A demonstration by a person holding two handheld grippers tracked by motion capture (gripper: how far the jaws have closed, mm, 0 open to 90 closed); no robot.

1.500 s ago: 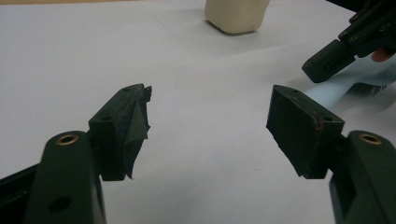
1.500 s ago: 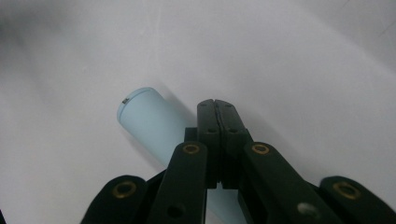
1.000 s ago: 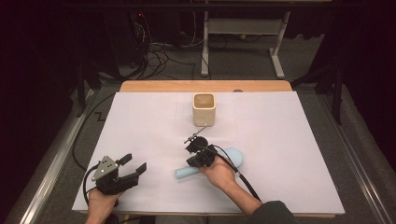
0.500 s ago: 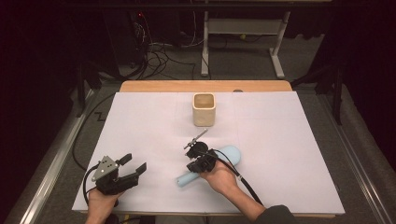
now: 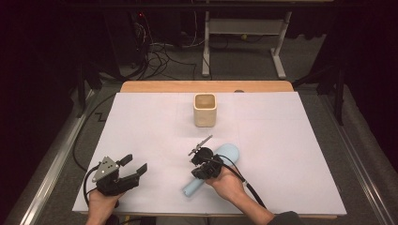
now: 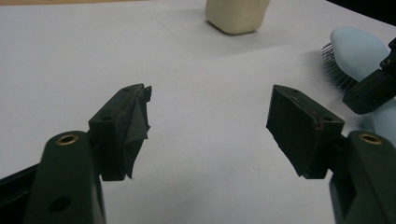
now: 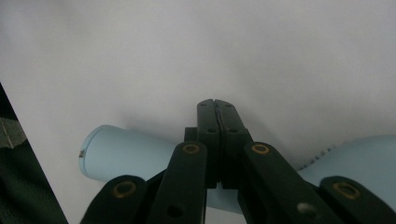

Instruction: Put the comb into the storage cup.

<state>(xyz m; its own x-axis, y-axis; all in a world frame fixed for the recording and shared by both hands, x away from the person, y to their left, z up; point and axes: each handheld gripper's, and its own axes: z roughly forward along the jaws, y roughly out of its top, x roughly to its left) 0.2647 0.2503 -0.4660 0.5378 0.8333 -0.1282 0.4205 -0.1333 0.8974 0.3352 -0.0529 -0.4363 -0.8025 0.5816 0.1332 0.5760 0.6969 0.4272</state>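
Right tongs (image 5: 202, 154): pressed together, empty, hovering over pale-blue hairbrush (image 5: 225, 154).
Left tongs (image 5: 133, 165): spread, low over counter (image 5: 155, 136).
Writing: none legible.

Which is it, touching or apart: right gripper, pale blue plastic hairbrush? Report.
Cannot tell. In the right gripper view the shut right gripper overlaps the hairbrush; no gap or contact shows.

Matt pale-blue plastic hairbrush (image 5: 213, 168) with fine metal-looking bristles, matt black plastic left gripper (image 6: 210, 126) with brass-coloured rivets, smooth cream cup (image 5: 205, 109), white paper-like cover (image 5: 291, 154) over a wooden table (image 5: 206, 86).
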